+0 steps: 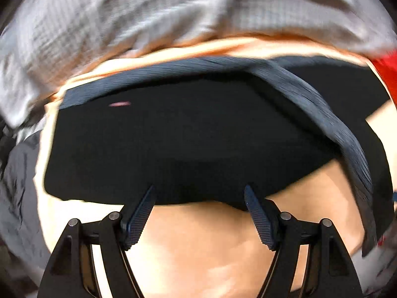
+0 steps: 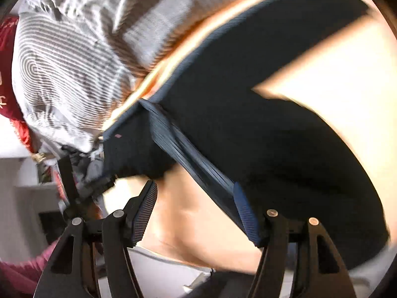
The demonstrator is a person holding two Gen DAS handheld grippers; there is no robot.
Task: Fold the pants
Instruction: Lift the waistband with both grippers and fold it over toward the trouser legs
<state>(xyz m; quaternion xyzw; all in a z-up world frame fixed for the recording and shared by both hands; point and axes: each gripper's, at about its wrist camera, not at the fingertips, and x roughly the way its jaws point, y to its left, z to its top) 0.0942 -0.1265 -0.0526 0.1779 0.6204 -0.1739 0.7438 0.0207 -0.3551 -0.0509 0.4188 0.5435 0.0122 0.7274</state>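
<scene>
Dark navy pants [image 1: 186, 136] lie spread on a light wooden table [image 1: 198, 248], with a ribbed waistband [image 1: 322, 109] folded across their right side. My left gripper [image 1: 199, 196] is open, its fingertips at the near edge of the pants, with nothing between the jaws. In the right wrist view the pants [image 2: 285, 136] fill the right side and the ribbed band [image 2: 198, 164] runs diagonally down to the right finger. My right gripper [image 2: 196, 193] is open, empty, its fingertips at the pants' edge. Both views are motion-blurred.
A pile of grey checked and striped clothes [image 1: 111, 24] lies behind the pants; it also shows in the right wrist view [image 2: 74, 62]. Red fabric [image 1: 387, 72] is at the far right, and red cloth [image 2: 7, 74] at the left. The table edge [image 2: 173, 258] is near.
</scene>
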